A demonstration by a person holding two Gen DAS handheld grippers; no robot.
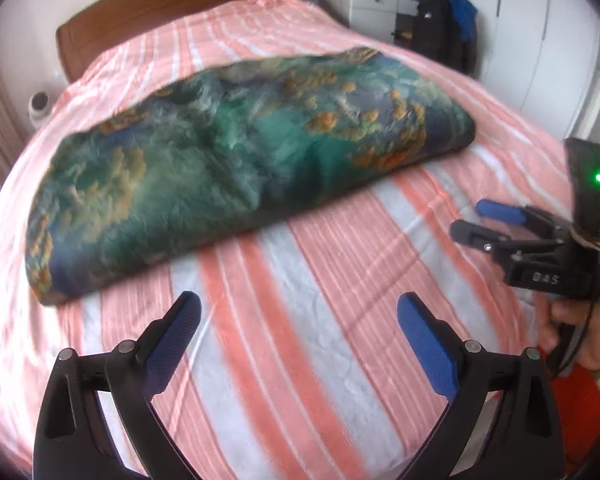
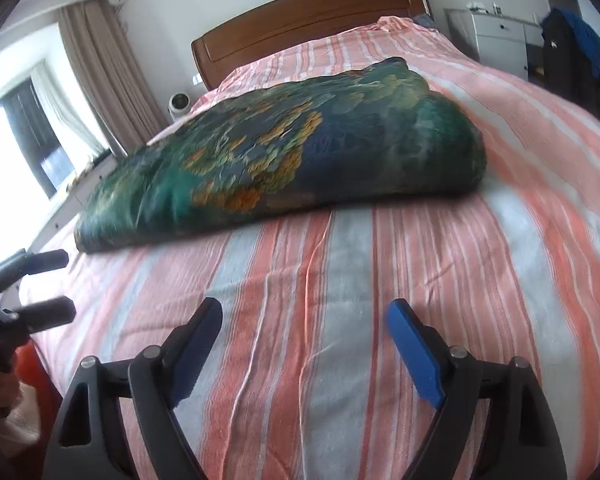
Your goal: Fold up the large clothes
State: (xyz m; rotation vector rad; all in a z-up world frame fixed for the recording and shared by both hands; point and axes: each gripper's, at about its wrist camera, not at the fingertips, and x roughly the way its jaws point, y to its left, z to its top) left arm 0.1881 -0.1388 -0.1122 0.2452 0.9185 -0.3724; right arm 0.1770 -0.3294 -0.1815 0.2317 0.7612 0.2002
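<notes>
Nearest in the left wrist view, the left gripper [image 1: 298,320] is seen spread wide with nothing between its blue ribbed pads, above the striped bedspread [image 1: 300,360]. Only here is a green light seen on the right gripper's body; the window [image 2: 12,152] and curtain [image 2: 96,68] are shown only by the right wrist view. The right gripper [image 2: 304,322] is likewise held wide and empty over the woven, lightly creased pink-and-grey cloth. Further back, the folded garment [image 2: 284,156], soft, bulky and printed in green, blue and orange, is laid across the middle of the bed. Behind it a wooden headboard [image 2: 312,12] is seen.
</notes>
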